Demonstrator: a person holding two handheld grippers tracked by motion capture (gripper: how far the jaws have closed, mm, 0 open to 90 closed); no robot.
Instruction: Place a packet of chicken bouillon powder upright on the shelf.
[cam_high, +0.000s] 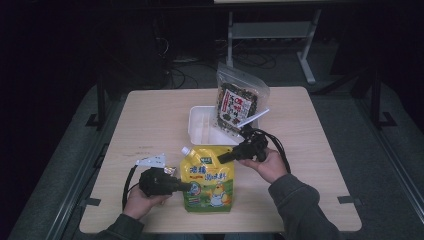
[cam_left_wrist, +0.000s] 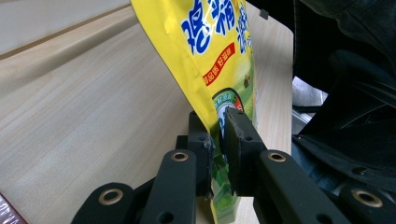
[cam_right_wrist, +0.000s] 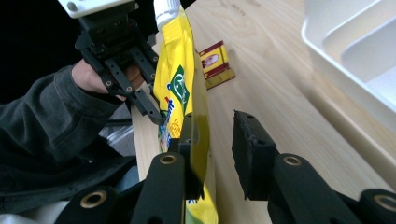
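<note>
Near the front edge of the table, the yellow pouch is held up between two hand-held tools. The left gripper pinches its lower side edge tight. The right gripper stands spread, with the pouch's other edge against one jaw and a gap to the other. It looks like a handover; next, I'd guess, the left carries it to the white tray.
</note>
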